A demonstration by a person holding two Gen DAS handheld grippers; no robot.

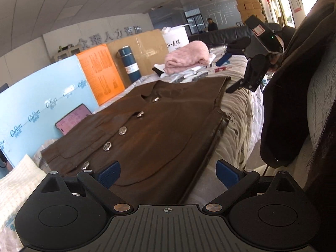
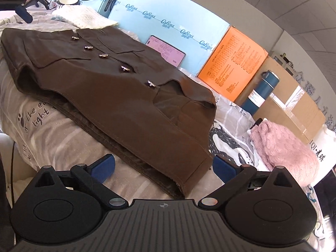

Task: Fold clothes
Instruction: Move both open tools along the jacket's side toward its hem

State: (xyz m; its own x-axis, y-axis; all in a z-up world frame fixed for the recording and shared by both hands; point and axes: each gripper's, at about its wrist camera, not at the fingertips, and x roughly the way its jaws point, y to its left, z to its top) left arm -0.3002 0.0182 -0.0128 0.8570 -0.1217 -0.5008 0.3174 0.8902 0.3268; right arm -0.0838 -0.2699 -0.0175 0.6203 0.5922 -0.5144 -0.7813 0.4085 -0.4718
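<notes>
A brown leather jacket (image 1: 159, 130) with silver buttons lies flat, front up, on the printed bedsheet (image 1: 237, 113); it also shows in the right wrist view (image 2: 117, 96). My left gripper (image 1: 168, 173) is open and empty, hovering over the jacket's hem corner. My right gripper (image 2: 163, 166) is open and empty, just above the jacket's near shoulder corner. The right gripper also shows in the left wrist view (image 1: 227, 62), at the jacket's far end. The left gripper shows far off in the right wrist view (image 2: 23, 13).
A folded pink sweater (image 1: 187, 57) lies past the collar end, also in the right wrist view (image 2: 283, 147). A white knit garment (image 2: 84, 17) lies by the hem. A phone (image 1: 73, 118), blue bottle (image 1: 129, 65), boards and cardboard box line the far side. A person's dark sleeve (image 1: 294, 105) is at right.
</notes>
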